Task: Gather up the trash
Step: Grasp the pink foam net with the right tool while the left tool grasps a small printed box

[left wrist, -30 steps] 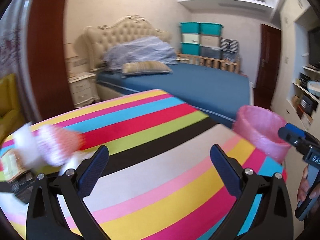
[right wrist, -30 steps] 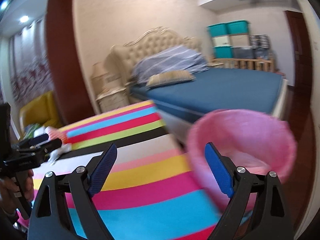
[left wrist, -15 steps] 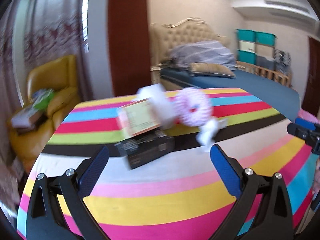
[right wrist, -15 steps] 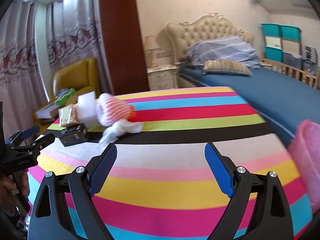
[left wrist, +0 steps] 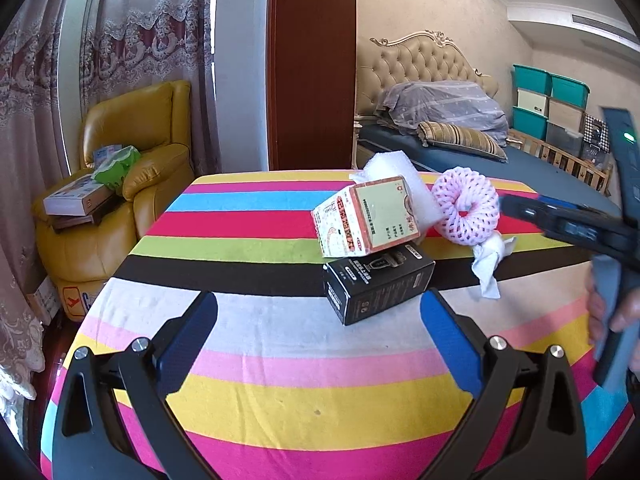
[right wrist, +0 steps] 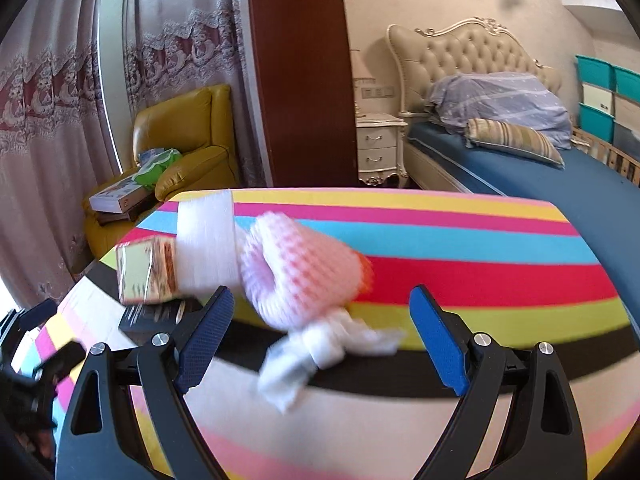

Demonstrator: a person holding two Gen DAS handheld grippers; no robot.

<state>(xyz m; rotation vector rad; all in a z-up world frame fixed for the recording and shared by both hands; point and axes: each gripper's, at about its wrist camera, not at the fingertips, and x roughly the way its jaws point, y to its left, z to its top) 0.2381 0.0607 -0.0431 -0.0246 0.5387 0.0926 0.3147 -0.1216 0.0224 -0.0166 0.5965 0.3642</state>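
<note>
Several scraps sit clustered on the desk [left wrist: 248,344], and my right gripper [right wrist: 320,344], jaws closing but empty, nears the crumpled tissue [right wrist: 320,352] beside the foam net [right wrist: 300,276]; next I must pinch it.

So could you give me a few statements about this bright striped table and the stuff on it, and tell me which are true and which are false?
1. The cream carton leans on top of the black box. True.
2. The pink foam net hangs in the right gripper. False: it lies on the striped tablecloth, ahead of that gripper; the jaws are closing, with nothing pressed between the pads.
3. A crumpled white tissue lies beside the foam net. True.
4. The left gripper holds the black box. False: its jaws stand open and the box lies ahead of them.
5. The yellow armchair has nothing on it. False: boxes and a green packet sit on its seat.
</note>
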